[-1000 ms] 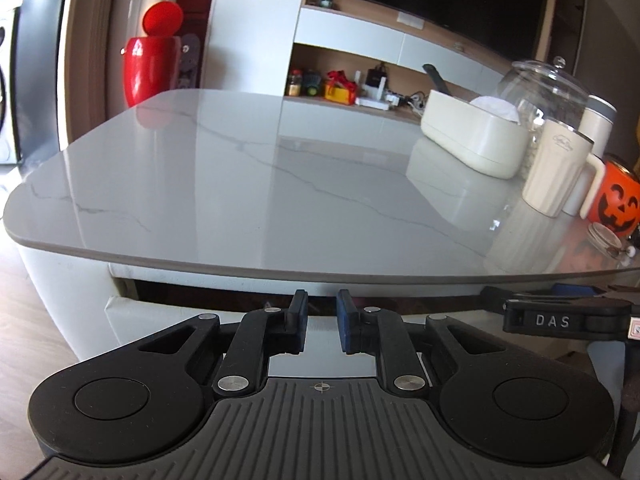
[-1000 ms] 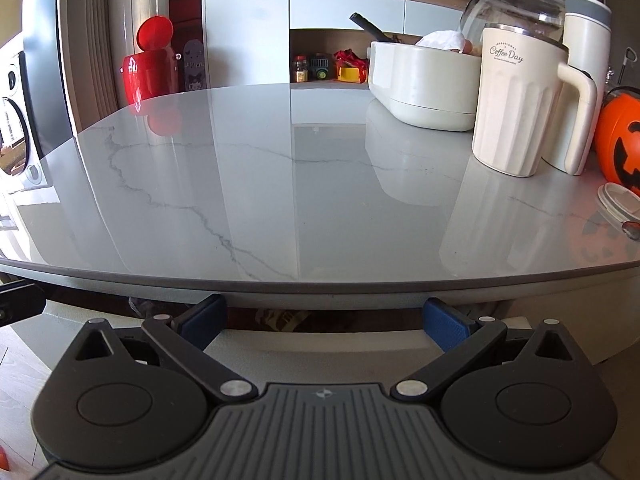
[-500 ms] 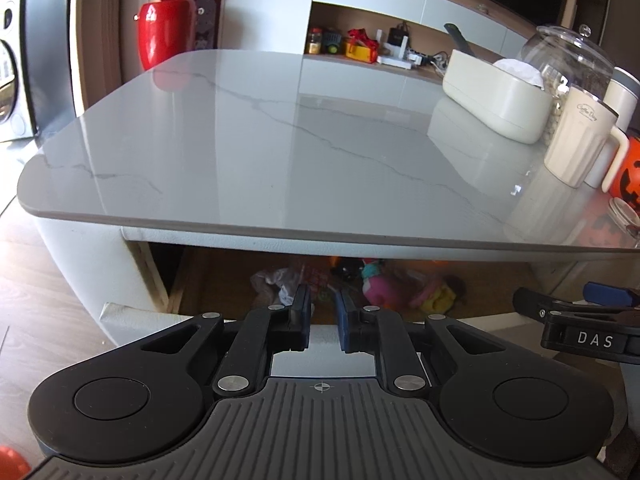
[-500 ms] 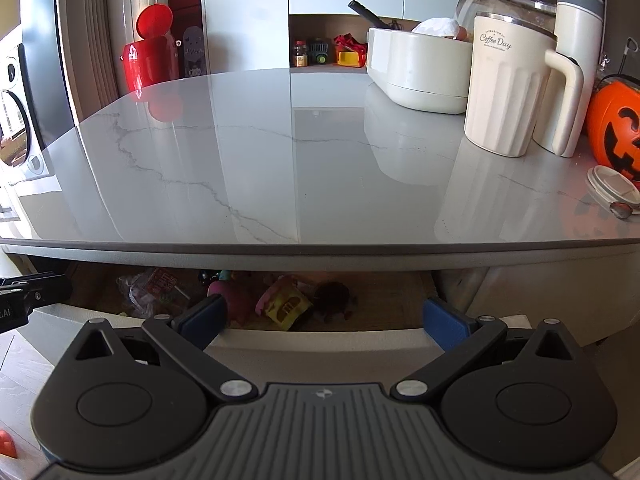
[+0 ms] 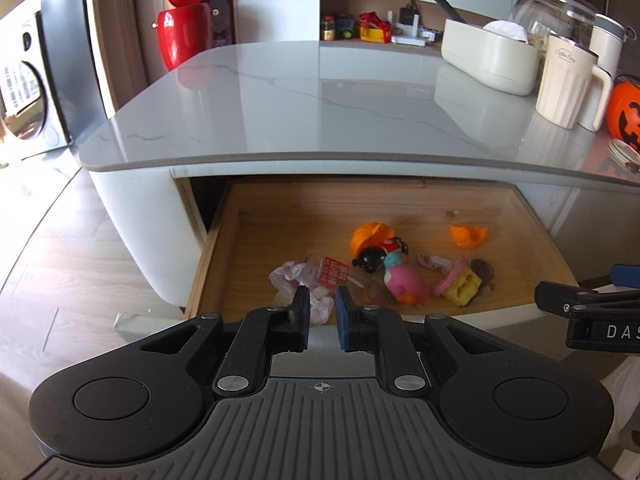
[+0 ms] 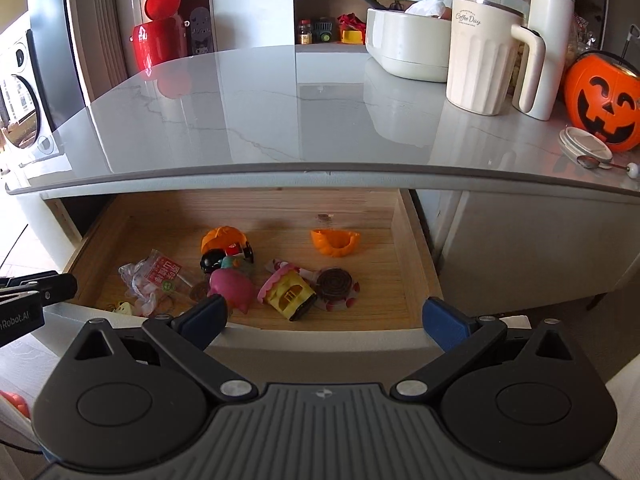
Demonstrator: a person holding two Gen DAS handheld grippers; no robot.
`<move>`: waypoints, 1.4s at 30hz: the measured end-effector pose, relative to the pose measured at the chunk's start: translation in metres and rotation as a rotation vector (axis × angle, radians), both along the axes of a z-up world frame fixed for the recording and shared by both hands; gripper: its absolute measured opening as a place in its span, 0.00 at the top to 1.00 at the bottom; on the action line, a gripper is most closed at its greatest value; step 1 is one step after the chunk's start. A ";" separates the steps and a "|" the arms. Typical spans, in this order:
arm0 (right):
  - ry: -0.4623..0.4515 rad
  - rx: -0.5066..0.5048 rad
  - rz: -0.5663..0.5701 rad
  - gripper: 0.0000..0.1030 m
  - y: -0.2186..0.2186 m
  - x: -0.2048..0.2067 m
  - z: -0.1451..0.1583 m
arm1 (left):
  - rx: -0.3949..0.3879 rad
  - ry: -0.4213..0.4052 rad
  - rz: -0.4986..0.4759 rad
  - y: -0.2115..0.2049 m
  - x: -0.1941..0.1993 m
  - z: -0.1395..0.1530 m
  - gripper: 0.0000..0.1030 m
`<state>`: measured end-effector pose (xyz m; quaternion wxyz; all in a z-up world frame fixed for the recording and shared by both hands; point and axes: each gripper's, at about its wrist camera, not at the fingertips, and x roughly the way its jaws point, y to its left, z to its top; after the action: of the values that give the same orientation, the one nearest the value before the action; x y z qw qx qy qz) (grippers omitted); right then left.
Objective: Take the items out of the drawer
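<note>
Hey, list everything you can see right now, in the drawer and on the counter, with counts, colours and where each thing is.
drawer: 1, wooden, pulled open under the countertop
pink toy: 1, drawer front centre
yellow toy house: 1, pink roof, right of the pink toy
orange shell pieces: 2, drawer middle
clear wrapper: 1, red label, drawer left
brown spiral disc: 1, beside the house
countertop: 1, grey marble
cream mug: 1, countertop right
pumpkin bucket: 1, orange, far right
red bin: 1, behind the counter
left gripper: fingers nearly together, empty
right gripper: fingers wide apart
</note>
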<state>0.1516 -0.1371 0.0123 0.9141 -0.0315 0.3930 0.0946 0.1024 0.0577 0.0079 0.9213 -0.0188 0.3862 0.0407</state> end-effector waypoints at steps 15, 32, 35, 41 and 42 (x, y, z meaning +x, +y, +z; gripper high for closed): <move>1.032 0.392 0.012 0.01 -0.048 -0.005 -0.123 | -0.024 0.001 -0.038 0.005 -0.028 0.008 0.84; -0.252 -0.074 0.143 0.00 0.007 -0.042 0.037 | -0.036 -0.056 -0.038 0.007 -0.036 0.003 0.84; -0.108 -0.095 0.143 0.00 0.013 -0.029 0.021 | -0.041 -0.062 -0.035 0.008 -0.036 0.002 0.84; -0.019 0.038 0.075 0.00 0.001 -0.018 0.006 | -0.039 -0.069 -0.031 0.008 -0.038 0.001 0.84; -0.020 0.033 0.077 0.00 0.003 -0.016 0.002 | -0.039 -0.070 -0.030 0.008 -0.038 0.001 0.84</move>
<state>0.1351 -0.1338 0.0142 0.9141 -0.0327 0.3807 0.1360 0.0643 0.0659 0.0086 0.9342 -0.0323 0.3548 0.0185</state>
